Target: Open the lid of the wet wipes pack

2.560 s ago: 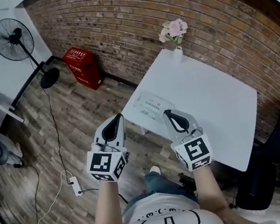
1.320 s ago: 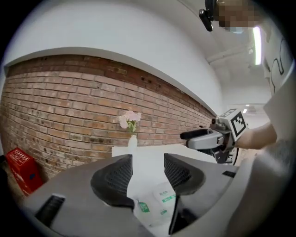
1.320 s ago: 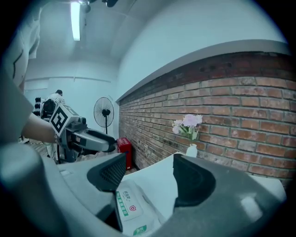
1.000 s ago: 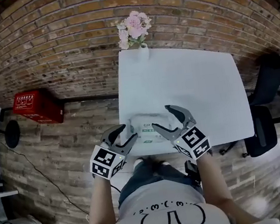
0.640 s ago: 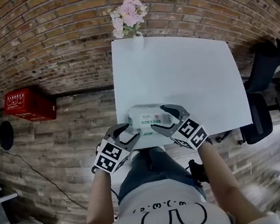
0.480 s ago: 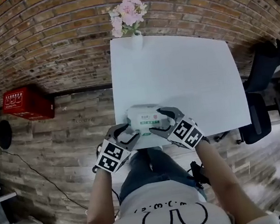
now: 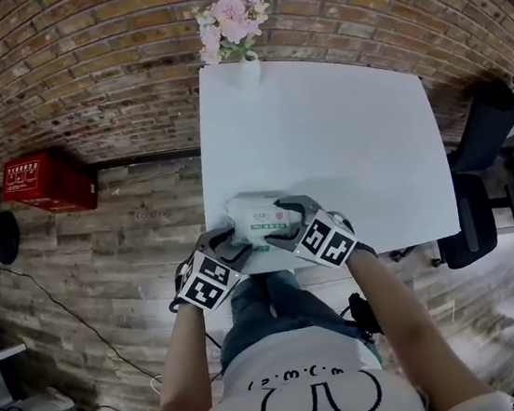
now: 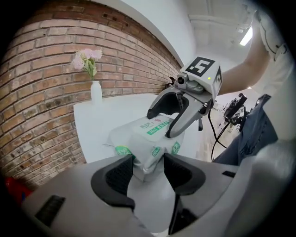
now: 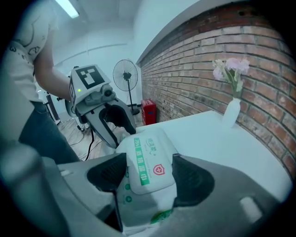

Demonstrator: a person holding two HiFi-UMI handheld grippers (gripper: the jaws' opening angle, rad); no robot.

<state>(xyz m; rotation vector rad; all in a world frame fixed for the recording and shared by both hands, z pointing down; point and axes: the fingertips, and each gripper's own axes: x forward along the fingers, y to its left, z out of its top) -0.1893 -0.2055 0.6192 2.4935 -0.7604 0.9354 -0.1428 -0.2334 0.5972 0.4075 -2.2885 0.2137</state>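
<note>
Lying along the near edge of the white table (image 7: 341, 132), the wet wipes pack (image 7: 257, 217) runs lengthwise from one gripper to the other, its lid (image 9: 150, 157) flat on top. The right gripper (image 9: 151, 172) is nearer the lid, with its jaws apart astride it. The left gripper (image 8: 148, 167), also parted, brackets the far end without squeezing it.

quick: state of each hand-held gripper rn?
Left hand-held gripper: open, jaws either side of one end of the wet wipes pack.
Right hand-held gripper: open, jaws either side of the wet wipes pack's other end.
</note>
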